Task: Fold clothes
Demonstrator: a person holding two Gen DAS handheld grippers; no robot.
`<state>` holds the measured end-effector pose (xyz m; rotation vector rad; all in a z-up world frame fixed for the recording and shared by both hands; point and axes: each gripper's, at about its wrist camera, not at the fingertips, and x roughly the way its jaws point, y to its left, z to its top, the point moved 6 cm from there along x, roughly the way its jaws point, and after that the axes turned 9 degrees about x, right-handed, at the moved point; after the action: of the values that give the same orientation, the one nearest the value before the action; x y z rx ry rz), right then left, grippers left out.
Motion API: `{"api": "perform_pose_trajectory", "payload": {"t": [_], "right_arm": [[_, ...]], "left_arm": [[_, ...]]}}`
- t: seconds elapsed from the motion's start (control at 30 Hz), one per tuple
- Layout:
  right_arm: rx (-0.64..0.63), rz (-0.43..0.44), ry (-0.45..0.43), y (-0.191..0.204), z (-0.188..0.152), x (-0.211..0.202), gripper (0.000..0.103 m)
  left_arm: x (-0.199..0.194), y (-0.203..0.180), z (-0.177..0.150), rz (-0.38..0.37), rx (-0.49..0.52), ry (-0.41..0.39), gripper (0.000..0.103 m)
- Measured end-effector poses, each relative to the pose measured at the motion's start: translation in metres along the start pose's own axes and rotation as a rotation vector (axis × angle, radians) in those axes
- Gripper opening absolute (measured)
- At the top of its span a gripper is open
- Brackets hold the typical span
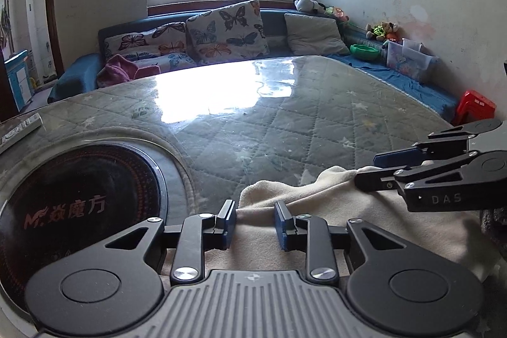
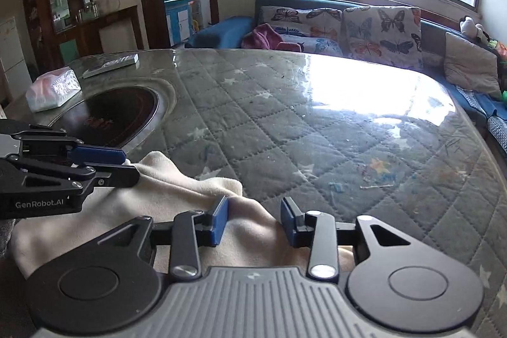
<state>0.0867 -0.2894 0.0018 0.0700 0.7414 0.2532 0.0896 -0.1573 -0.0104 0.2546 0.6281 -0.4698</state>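
A cream fleece garment [image 1: 317, 205] lies crumpled at the near edge of the quilted, glass-topped table [image 1: 285, 122]. My left gripper [image 1: 255, 224] is open, its blue pads on either side of a raised fold at the garment's left end. In the right wrist view my right gripper [image 2: 256, 222] is also open and straddles a ridge of the same garment [image 2: 177, 189]. Each gripper shows in the other's view, the right gripper [image 1: 367, 169] and the left gripper [image 2: 131, 164], both low over the cloth. The garment's near part is hidden under the gripper bodies.
A round black hob [image 1: 79, 205] is set into the table on the left. A remote [image 2: 111, 64] and a tissue pack [image 2: 52, 89] lie beyond it. A sofa with butterfly cushions [image 1: 221, 30] runs behind the table, and a red stool [image 1: 475, 108] stands at right.
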Motion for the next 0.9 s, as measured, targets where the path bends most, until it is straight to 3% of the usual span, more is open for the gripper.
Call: {"api": "perform_pose_trajectory", "payload": {"t": [0.1, 0.33, 0.37, 0.47, 0.57, 0.9], "right_arm": [[-0.012, 0.003, -0.027, 0.002, 0.0, -0.011, 0.051], [-0.01, 0.019, -0.085, 0.015, -0.012, -0.041, 0.077], [-0.011, 0.018, -0.09, 0.017, -0.016, -0.045, 0.084], [-0.017, 0.014, -0.099, 0.021, -0.025, -0.055, 0.089], [-0.012, 0.015, -0.101, 0.025, -0.033, -0.063, 0.1], [0.027, 0.047, -0.116, 0.032, -0.05, -0.085, 0.103]], "left_arm": [[-0.007, 0.002, 0.0, 0.006, -0.019, -0.005, 0.047], [-0.033, 0.001, -0.007, 0.013, -0.042, -0.031, 0.063], [-0.037, 0.002, -0.008, 0.017, -0.048, -0.033, 0.065], [-0.047, 0.002, -0.011, 0.027, -0.063, -0.042, 0.071], [-0.055, 0.001, -0.015, 0.034, -0.074, -0.051, 0.081], [-0.079, -0.005, -0.029, 0.056, -0.106, -0.077, 0.102]]}}
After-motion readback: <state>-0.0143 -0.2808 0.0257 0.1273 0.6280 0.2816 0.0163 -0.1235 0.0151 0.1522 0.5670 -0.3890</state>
